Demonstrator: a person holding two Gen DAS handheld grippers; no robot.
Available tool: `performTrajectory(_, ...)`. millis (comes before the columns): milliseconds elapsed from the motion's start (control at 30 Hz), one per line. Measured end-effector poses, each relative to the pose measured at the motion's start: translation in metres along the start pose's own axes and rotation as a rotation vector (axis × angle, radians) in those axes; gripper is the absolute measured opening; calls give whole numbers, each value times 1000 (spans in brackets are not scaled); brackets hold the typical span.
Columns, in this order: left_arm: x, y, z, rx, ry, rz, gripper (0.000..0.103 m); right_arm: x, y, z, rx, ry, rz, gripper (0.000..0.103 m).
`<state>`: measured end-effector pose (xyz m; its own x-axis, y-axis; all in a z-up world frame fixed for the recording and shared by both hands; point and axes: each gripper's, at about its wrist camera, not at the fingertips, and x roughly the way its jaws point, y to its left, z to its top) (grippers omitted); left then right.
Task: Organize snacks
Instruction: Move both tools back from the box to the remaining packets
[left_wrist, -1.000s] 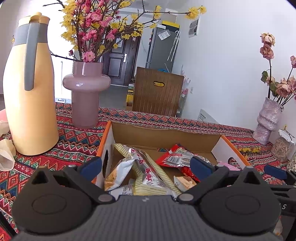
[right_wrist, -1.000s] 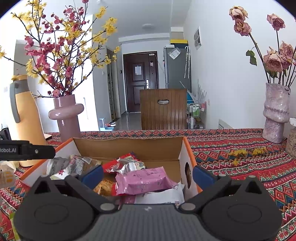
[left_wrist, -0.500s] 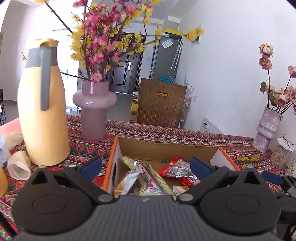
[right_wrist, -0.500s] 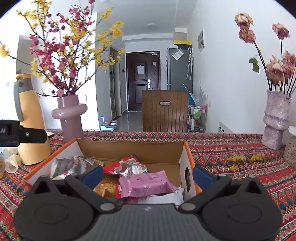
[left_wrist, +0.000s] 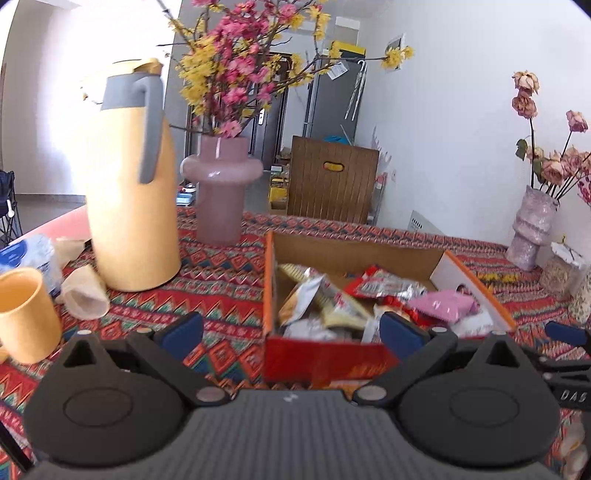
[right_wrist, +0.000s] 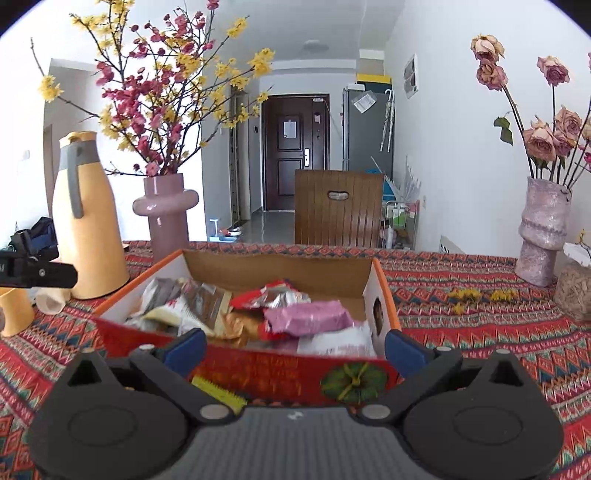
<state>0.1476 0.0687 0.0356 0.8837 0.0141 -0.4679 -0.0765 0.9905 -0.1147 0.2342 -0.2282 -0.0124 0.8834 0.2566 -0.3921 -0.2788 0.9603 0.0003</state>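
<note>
An open cardboard box with orange rims and a red front wall (left_wrist: 321, 363) (right_wrist: 258, 369) stands on the patterned tablecloth. It holds several snack packets: a pink one (left_wrist: 443, 304) (right_wrist: 306, 317), a red-and-silver one (left_wrist: 384, 286) (right_wrist: 273, 295) and cream-silver ones (left_wrist: 317, 299) (right_wrist: 188, 299). My left gripper (left_wrist: 291, 328) is open and empty just in front of the box's near left corner. My right gripper (right_wrist: 293, 349) is open and empty before the box's front wall, near its right end.
A yellow thermos jug (left_wrist: 129, 192) (right_wrist: 86, 221) and a pink vase with blossom branches (left_wrist: 221, 192) (right_wrist: 166, 214) stand left of the box. A yellow cup (left_wrist: 22, 314) and a tipped paper cup (left_wrist: 85, 295) lie nearer. A pale vase of roses (right_wrist: 545, 229) and a jar (right_wrist: 574, 291) stand right.
Both grippers have drawn back from over the box toward the near side, so its red front wall now shows. The left view has also shifted leftward. The snacks lie as before.
</note>
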Motion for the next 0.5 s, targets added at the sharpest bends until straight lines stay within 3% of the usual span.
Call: performTrajectory(500, -30, 18, -35, 13, 41, 10, 103, -34, 15, -41, 32, 90, 28, 103)
